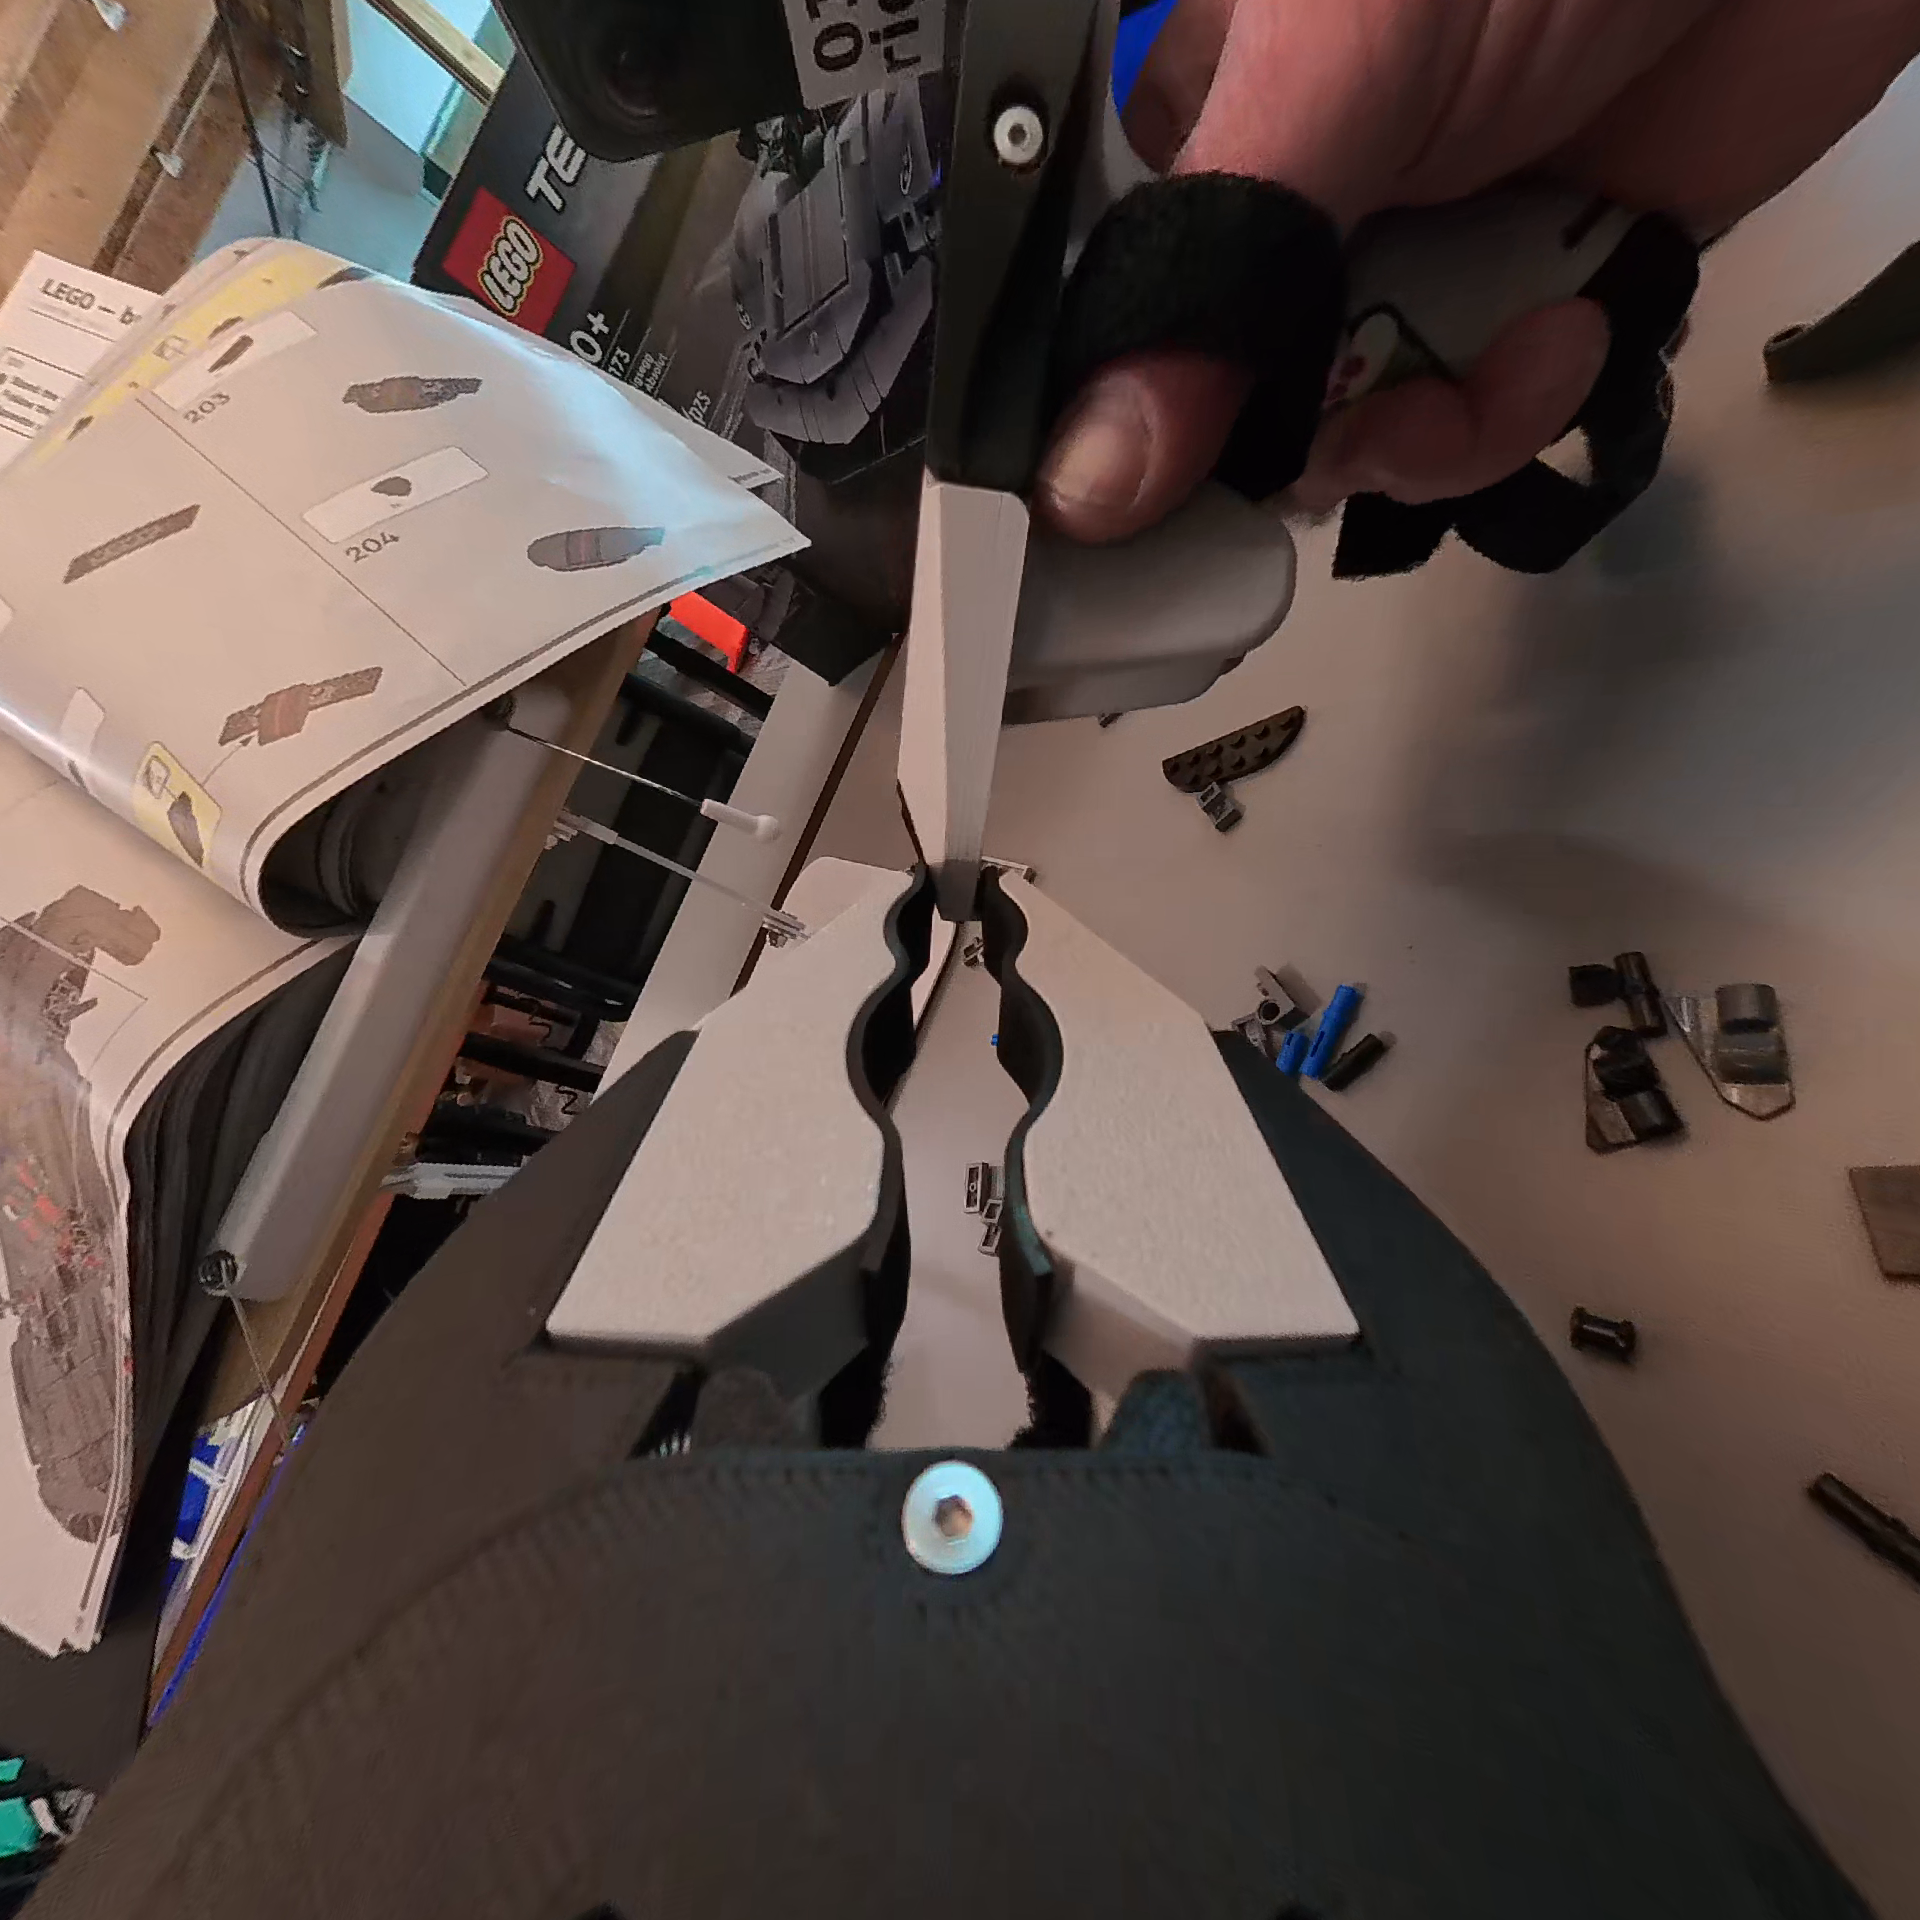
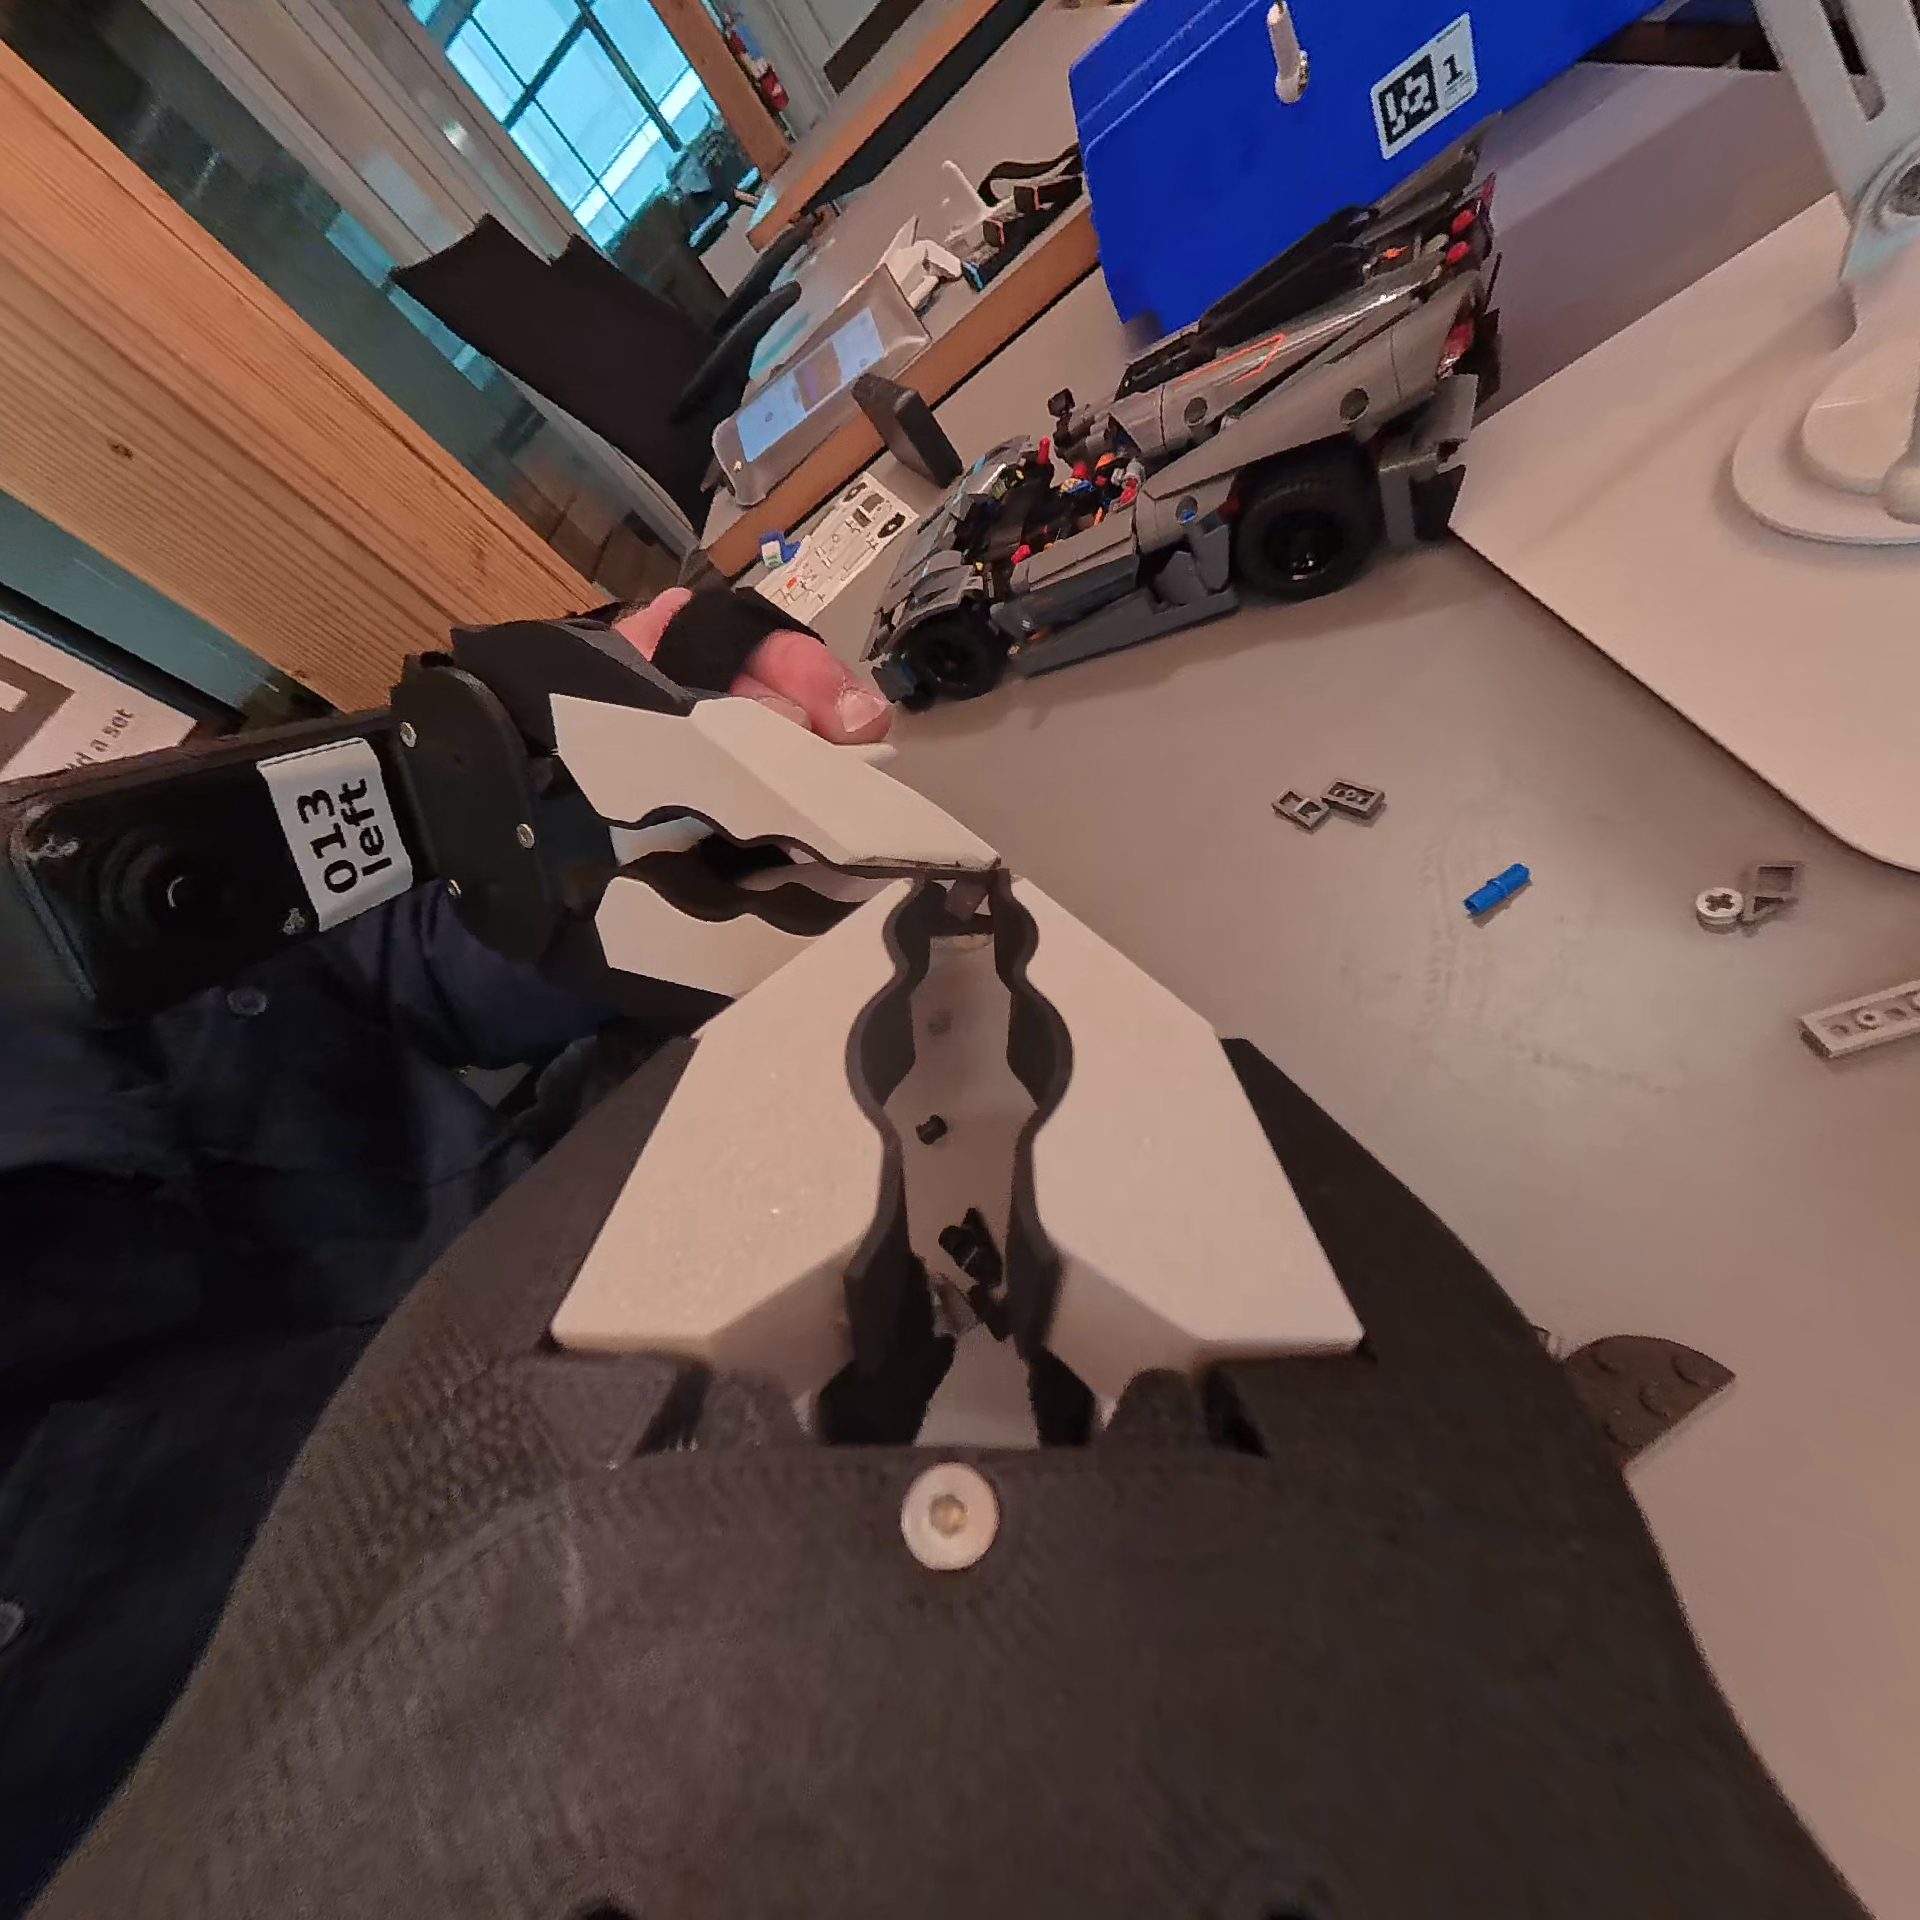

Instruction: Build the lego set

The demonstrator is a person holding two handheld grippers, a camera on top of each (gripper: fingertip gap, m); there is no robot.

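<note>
Between both grippers' fingertips: small dark piece [image 2: 961,896], pinched

Left tongs [image 1: 958,891] and right tongs [image 2: 961,896] nearly closed, tips meeting at right angles.

My left gripper [image 1: 961,894] has matt, grainy pale plastic fingers [image 1: 748,1122] on a ridged black printed body, with a shiny metal screw [image 1: 952,1517]. The surface [image 2: 1351,1039] is smooth, faintly sheened grey. The instruction booklet [image 1: 312,499] is glossy paper; the wall panel [image 2: 208,416] is grained wood.
</note>
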